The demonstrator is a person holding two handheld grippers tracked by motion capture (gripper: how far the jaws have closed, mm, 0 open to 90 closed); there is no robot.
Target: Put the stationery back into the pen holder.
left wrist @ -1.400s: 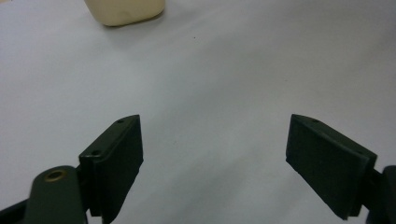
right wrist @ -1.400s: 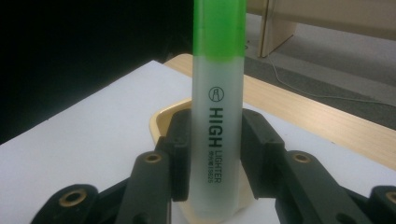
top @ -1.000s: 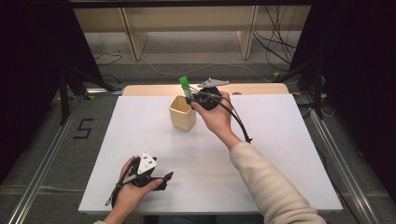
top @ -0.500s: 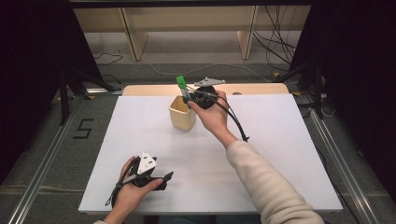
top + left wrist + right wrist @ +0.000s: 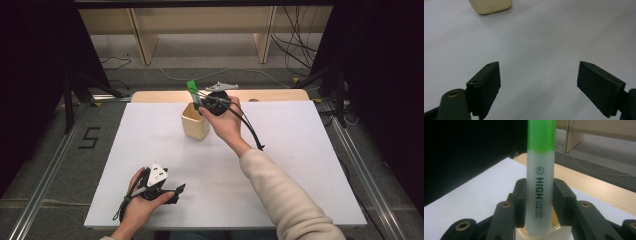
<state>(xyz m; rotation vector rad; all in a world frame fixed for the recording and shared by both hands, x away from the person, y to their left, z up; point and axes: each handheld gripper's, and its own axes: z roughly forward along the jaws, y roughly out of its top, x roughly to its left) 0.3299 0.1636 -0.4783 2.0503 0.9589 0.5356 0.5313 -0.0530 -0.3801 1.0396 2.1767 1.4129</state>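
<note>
Right hand-held gripper [image 5: 539, 202] clamps the green highlighter [image 5: 540, 182] upright, its bottom end probably just inside the cup [image 5: 195, 121] at the surface's [image 5: 300, 165] 12 o'clock, lined up to drop. Left hand-held gripper [image 5: 537, 87] idles gaping at 7 o'clock.

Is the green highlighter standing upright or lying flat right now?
Upright: the highlighter stands vertically, clamped in the right gripper directly above the cup.

Frosted plastic highlighter [image 5: 540, 192], smooth cream cup [image 5: 195, 121], matt white table [image 5: 300, 170]
</note>
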